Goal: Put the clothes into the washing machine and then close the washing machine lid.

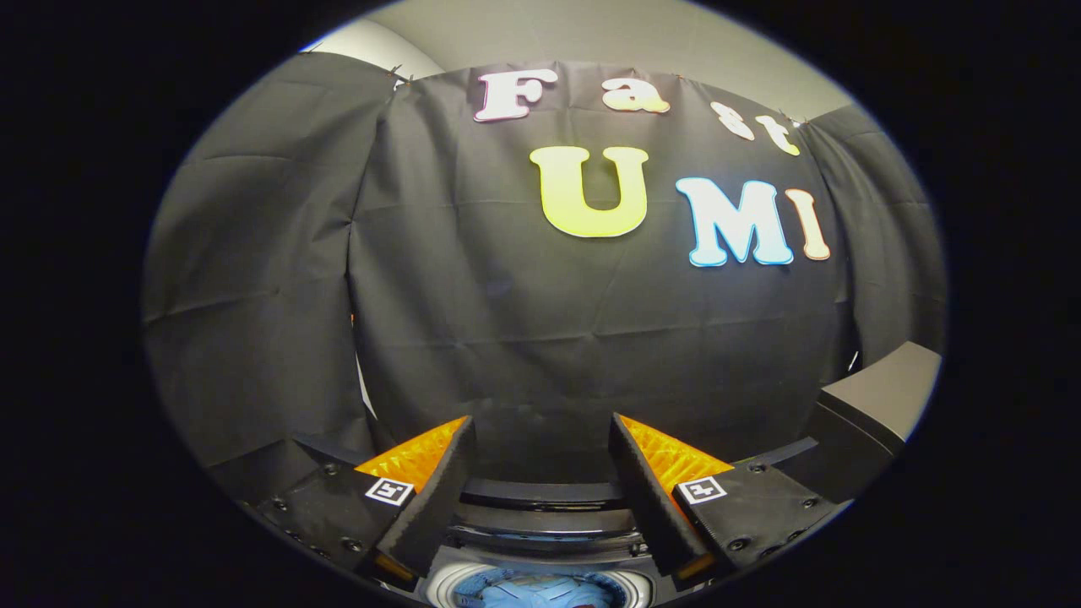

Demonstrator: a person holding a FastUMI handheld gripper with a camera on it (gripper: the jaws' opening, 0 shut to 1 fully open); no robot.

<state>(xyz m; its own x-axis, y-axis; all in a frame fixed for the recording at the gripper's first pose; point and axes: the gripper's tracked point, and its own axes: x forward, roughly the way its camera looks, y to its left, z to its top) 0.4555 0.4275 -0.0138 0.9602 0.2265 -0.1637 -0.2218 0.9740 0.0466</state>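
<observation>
My gripper (540, 426) is open, its two fingers spread wide with nothing between them, pointing at the black cloth wall. Below and between the fingers I see the washing machine (545, 540) from above, its dark rear rim and a light round drum opening. Blue clothes (540, 591) lie inside the drum, partly cut off under the fingers. The lid (540, 492) looks like a dark band standing behind the opening; how far it is raised I cannot tell.
The black cloth wall (591, 338) hangs close ahead, beyond the fingers. A dark grey flat-topped block (887, 393) stands to the right of the machine.
</observation>
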